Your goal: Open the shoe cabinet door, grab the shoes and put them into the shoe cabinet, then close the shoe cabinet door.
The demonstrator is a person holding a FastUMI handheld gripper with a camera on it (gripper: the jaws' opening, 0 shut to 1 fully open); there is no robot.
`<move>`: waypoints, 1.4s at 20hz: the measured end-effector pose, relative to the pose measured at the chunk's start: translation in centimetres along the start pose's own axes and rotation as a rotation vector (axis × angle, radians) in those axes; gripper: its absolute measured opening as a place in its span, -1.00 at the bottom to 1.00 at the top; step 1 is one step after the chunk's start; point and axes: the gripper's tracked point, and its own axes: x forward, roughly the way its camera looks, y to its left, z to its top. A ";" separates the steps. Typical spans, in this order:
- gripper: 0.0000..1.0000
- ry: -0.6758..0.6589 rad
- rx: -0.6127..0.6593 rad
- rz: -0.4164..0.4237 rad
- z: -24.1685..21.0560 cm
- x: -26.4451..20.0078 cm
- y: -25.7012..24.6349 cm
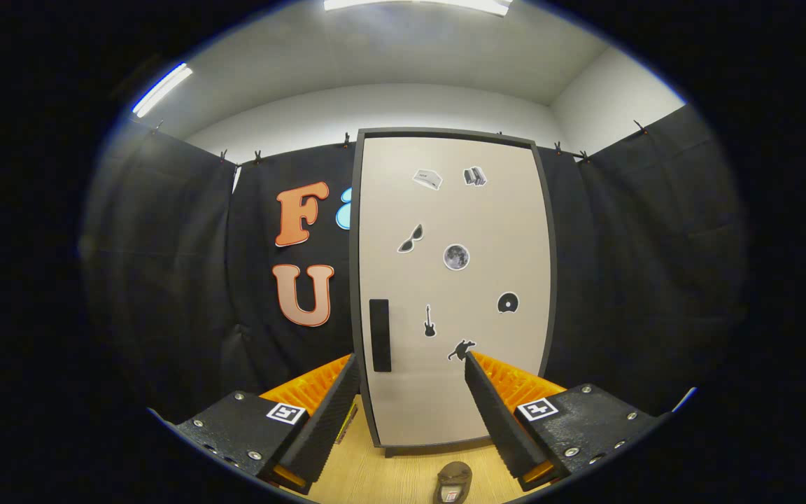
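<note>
Gripper [411, 395] spread wide, holding nothing — you face shut shoe cabinet door [453, 287] squarely, its dark handle [380, 334] just beyond left finger, ready for pull. Shoe [453, 482] lies on floor between fingers.

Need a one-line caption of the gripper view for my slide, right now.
Open gripper faces the closed shoe cabinet door, its black handle just beyond the fingers; a shoe lies on the floor between them.

Recording booth: black cloth walls [165, 280]
</note>
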 end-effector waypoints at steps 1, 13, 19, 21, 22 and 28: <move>0.89 0.002 -0.007 0.002 -0.3 0.8 0.4; 0.77 0.018 -0.035 0.048 -3.1 12.2 3.9; 0.53 0.054 -0.050 0.060 -5.0 17.7 4.7; 0.36 0.056 -0.054 0.056 -5.3 19.2 4.9; 0.25 0.057 -0.062 0.050 -5.5 19.9 4.9; -0.23 0.059 -0.037 0.029 -6.2 20.7 5.5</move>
